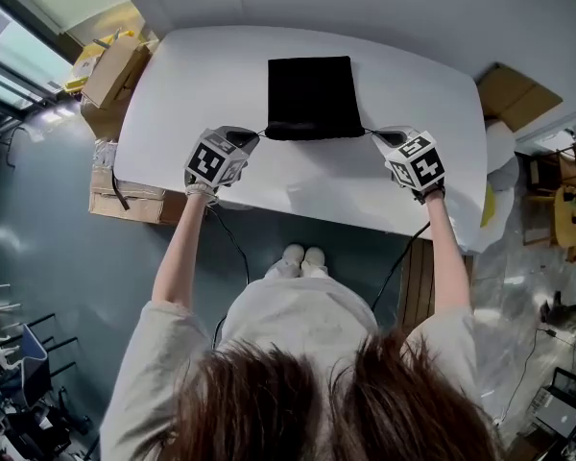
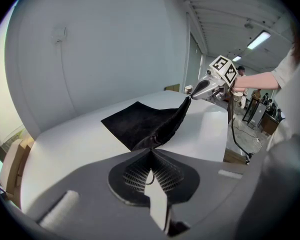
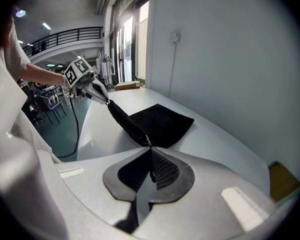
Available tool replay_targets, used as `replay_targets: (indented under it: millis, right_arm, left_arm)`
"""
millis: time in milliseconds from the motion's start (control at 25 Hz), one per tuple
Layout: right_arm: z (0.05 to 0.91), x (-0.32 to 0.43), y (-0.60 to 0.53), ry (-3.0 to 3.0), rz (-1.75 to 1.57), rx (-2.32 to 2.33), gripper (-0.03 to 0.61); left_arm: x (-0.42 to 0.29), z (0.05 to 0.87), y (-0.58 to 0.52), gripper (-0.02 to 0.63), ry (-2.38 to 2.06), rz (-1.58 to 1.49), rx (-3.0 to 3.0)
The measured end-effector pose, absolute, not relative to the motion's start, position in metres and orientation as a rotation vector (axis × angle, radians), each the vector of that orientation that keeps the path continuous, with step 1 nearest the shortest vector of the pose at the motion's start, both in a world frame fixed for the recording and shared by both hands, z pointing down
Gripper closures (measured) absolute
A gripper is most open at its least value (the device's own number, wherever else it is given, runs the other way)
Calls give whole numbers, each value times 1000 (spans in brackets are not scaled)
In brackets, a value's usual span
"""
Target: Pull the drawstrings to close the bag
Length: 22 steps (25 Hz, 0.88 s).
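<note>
Black bag [image 1: 310, 94] looks nearly cinched; left tool [image 1: 252, 139] and right tool [image 1: 381, 135] each clamp a drawstring [image 2: 150, 180], final tug remaining.

Grey tee [image 1: 298, 320], white shoes [image 1: 302, 255], black cables [image 1: 236, 250]

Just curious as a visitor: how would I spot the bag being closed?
Find the white table. On it lies a flat black bag, its near edge stretched between the left hand-held gripper and the right hand-held gripper. Nothing else dark lies on the tabletop.
</note>
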State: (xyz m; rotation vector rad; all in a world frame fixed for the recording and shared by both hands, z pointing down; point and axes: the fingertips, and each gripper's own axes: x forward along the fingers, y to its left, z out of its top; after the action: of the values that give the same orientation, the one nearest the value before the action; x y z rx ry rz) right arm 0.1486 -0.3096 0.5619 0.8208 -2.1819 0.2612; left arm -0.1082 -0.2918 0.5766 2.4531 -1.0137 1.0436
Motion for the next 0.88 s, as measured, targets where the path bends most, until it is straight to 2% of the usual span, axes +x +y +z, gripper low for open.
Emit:
replay_targets:
  millis: [880]
  right_arm:
    - [495,152,-333,-2270,138,943,564]
  left_arm:
    - [-113,519,-321,614,-1188,912,2544]
